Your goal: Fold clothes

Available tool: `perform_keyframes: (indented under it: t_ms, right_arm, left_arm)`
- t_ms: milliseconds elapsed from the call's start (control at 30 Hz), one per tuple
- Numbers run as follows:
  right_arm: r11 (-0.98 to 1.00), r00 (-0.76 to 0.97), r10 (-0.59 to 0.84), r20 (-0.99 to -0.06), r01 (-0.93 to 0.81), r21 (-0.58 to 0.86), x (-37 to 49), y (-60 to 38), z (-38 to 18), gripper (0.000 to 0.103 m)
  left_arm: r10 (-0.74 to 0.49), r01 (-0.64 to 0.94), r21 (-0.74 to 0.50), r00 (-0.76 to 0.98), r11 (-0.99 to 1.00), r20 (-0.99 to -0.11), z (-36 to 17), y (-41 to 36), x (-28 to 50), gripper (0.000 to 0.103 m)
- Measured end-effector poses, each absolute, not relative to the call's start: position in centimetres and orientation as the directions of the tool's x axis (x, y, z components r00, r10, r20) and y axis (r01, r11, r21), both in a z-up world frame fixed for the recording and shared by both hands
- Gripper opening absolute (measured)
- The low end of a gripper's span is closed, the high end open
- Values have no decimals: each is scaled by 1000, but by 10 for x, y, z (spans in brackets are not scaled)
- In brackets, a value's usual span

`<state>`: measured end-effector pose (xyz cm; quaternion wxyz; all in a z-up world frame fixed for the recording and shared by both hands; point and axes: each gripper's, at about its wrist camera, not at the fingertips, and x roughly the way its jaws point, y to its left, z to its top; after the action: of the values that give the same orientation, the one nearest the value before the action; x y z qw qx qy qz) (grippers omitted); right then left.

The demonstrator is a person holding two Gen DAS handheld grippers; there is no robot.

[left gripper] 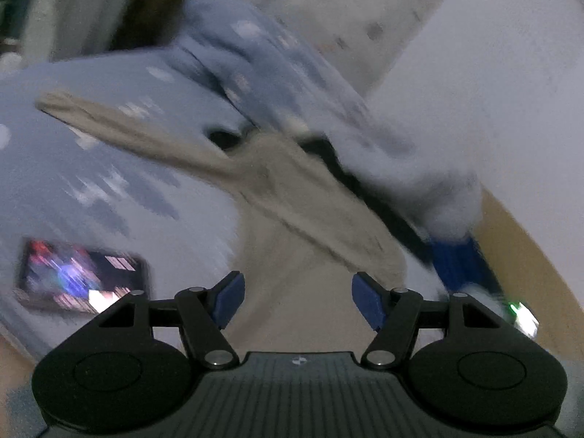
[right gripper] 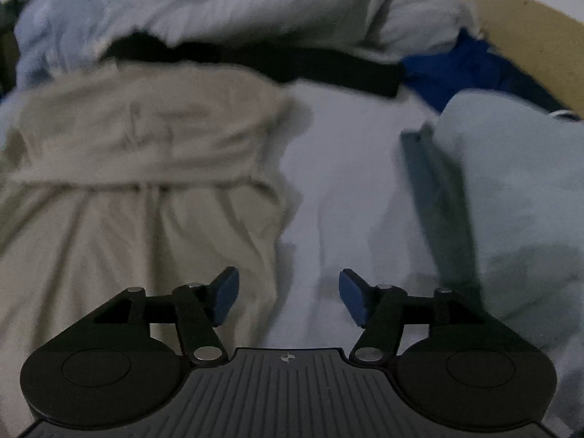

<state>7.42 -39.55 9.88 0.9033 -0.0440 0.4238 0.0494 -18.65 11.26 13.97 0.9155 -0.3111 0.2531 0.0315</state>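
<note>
A beige garment (right gripper: 146, 168) lies crumpled on a pale bed sheet (right gripper: 339, 182), part of it folded over near the top. It also shows in the left wrist view (left gripper: 292, 197), blurred by motion. My left gripper (left gripper: 297, 303) is open and empty just above the beige cloth. My right gripper (right gripper: 288, 297) is open and empty over the garment's right edge, where it meets the sheet. A black garment (right gripper: 277, 62) and a blue one (right gripper: 460, 69) lie behind the beige one.
A blue patterned duvet (left gripper: 109, 127) is bunched at the left and back. A lit phone (left gripper: 80, 277) lies on it at the left. A pale blue pillow or cloth (right gripper: 511, 182) sits at the right. A wooden edge (right gripper: 529, 25) runs at the far right.
</note>
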Motion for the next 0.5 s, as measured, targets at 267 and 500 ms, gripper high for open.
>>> perform_keyframes:
  t_ms: [267,500]
  right_arm:
    - [976,797,219,-563,-177,130,-16,-391,217,97]
    - [877,784,457,-421,-316,362,-62,-366,265,102]
  left_arm:
    - [109,-392,-727,908,564,-404,103,255,-167,91]
    - [240,-444,-854,890,272,-387,49,374,-142,92]
